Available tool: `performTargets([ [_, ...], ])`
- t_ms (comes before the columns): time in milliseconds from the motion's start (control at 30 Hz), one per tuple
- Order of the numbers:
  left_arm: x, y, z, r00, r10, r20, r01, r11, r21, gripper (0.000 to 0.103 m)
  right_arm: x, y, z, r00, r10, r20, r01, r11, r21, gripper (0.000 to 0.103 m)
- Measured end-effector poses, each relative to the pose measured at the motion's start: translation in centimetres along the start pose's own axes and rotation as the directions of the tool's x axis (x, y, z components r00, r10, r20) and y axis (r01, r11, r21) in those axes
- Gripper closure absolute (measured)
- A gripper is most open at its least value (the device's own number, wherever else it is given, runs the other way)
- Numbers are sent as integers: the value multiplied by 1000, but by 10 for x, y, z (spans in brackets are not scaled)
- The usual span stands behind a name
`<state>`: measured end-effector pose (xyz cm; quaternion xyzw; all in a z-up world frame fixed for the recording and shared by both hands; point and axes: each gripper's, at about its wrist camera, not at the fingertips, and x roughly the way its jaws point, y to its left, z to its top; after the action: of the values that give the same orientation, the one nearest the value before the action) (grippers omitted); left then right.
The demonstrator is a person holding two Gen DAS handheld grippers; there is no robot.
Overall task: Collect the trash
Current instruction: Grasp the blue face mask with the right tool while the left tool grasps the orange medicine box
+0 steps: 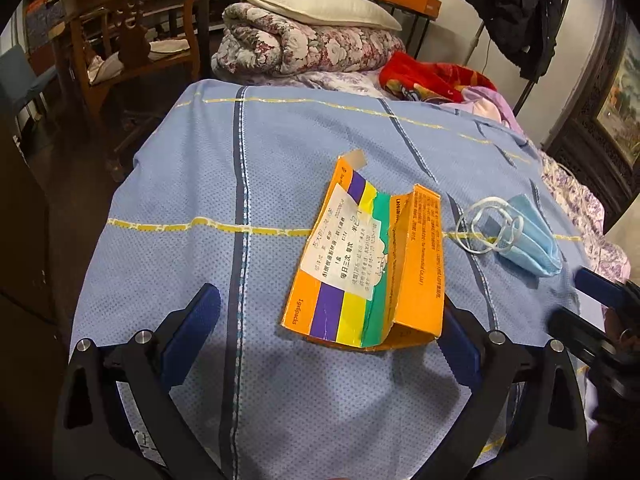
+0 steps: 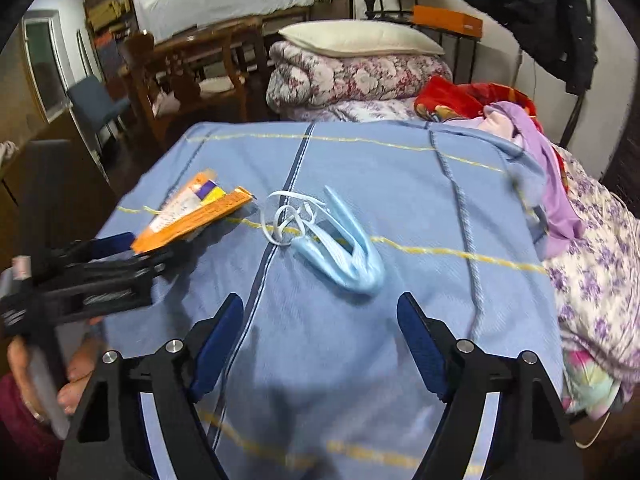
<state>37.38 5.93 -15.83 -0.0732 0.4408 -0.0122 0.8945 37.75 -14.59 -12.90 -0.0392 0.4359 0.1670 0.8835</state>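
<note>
A flattened orange medicine box (image 1: 360,272) with purple, yellow and green stripes and a white label lies on the blue blanket (image 1: 280,140). My left gripper (image 1: 328,298) stands open around its near end, the right finger close to the box and the left finger well clear. Right of the box lies a crumpled light-blue face mask (image 1: 528,240) with white ear loops. In the right wrist view the mask (image 2: 340,256) sits just ahead of my right gripper (image 2: 320,300), which is open with nothing between its fingers. The box (image 2: 192,212) shows at the left, beside the left gripper's body (image 2: 100,264).
A folded floral quilt (image 1: 304,44) with a pillow (image 1: 320,8) lies at the bed's far end, beside a red cloth (image 1: 424,76) and a purple garment (image 2: 548,168). A wooden chair (image 1: 120,48) stands left of the bed. A dark jacket (image 1: 516,4) hangs at the right.
</note>
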Motion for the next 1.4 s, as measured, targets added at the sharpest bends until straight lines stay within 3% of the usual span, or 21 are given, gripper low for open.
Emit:
performTargets([
  [133,-1,-1,0,1000,-31,5,31,1000,3,7,28,-3,13,999,-24,-43,24,1000,17,33],
  [200,-2,0,0,999,-46,6,46,999,-1,7,37,-9,17,998,-29,-60,31,999,38,55],
  [233,-2,0,0,999,-52,7,52,999,-2,7,40,-11,17,998,-30,-63,33,998,52,79],
  [433,-4,0,1,996,-91,15,91,996,6,7,-10,-18,-20,998,12,58,-21,989,146,80],
  [667,-11,-14,-2,995,-88,50,85,994,71,7,-64,-28,-101,994,-51,96,29,976,218,79],
  [833,-10,-28,-5,997,-36,62,28,990,137,7,-67,-43,-115,995,-61,77,40,968,247,77],
  [967,-5,-28,-3,999,-15,45,8,991,135,7,-60,-48,-118,997,-41,66,23,967,254,75],
  [1267,0,-25,-2,1000,-11,19,9,992,125,7,-55,-52,-114,993,-19,120,-13,964,265,56],
  [1400,-1,-26,-1,999,-2,33,-2,991,134,7,-51,-53,-114,989,-14,149,-26,963,267,58],
])
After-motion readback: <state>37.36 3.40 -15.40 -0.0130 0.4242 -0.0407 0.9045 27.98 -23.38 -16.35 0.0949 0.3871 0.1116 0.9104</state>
